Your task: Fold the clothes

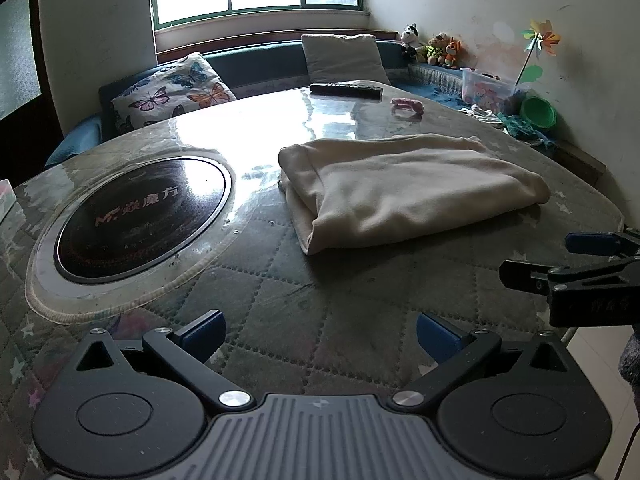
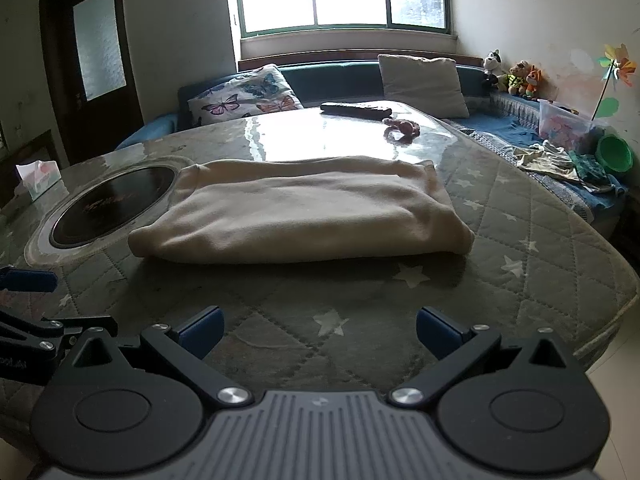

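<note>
While both tools hover over the near edge of the table [image 2: 520,248], we list the following. Item one: a cream garment [image 2: 300,216], folded into a thick rectangle, lying flat on the quilted star-pattern cover near the table's middle, touched by neither tool. Item two: our left gripper [image 1: 320,338], blue-padded fingers spread wide, nothing between them, held short of the garment. Item three: our right gripper [image 2: 319,332], fingers likewise parted and empty, facing the garment's long folded edge; in the left view it shows at the right border, well clear of the cloth. Item four: a round black cooktop [image 1: 140,216] set into the table, just beside the garment's left end. Item five: a dark remote control [image 2: 356,110] at the far edge of the glossy top. Item six: a small pink object [image 2: 402,128] near the remote, type unclear. Item seven: a tissue box [image 2: 38,178] at the table's left edge. Item eight: a butterfly cushion [image 2: 244,96] on the bench behind.
</note>
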The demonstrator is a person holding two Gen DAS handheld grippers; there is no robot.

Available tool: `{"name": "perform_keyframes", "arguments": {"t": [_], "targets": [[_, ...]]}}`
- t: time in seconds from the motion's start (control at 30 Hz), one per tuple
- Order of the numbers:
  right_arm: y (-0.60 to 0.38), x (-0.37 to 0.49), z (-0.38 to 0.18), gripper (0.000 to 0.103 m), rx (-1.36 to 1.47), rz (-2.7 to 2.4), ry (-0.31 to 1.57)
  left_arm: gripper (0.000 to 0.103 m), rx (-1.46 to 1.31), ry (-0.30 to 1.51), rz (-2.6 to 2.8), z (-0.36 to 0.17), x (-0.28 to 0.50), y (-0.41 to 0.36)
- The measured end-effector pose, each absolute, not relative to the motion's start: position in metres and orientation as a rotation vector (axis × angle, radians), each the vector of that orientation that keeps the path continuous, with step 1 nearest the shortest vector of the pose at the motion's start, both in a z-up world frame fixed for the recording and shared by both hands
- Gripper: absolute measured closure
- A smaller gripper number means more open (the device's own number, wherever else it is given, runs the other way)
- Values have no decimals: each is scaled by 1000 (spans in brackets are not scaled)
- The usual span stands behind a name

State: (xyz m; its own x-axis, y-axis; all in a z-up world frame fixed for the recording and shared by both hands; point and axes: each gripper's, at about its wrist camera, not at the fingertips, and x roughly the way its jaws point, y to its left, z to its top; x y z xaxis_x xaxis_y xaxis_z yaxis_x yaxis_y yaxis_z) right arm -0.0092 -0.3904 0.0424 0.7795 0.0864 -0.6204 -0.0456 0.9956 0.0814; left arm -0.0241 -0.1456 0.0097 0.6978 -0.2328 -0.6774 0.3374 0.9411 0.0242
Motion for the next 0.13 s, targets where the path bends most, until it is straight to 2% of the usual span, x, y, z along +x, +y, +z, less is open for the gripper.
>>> {"name": "perform_keyframes", "arguments": {"t": [0.13], "targets": [[-390, -7, 42, 0, 61, 69, 674, 0, 152, 735, -323, 10, -21, -145]]}}
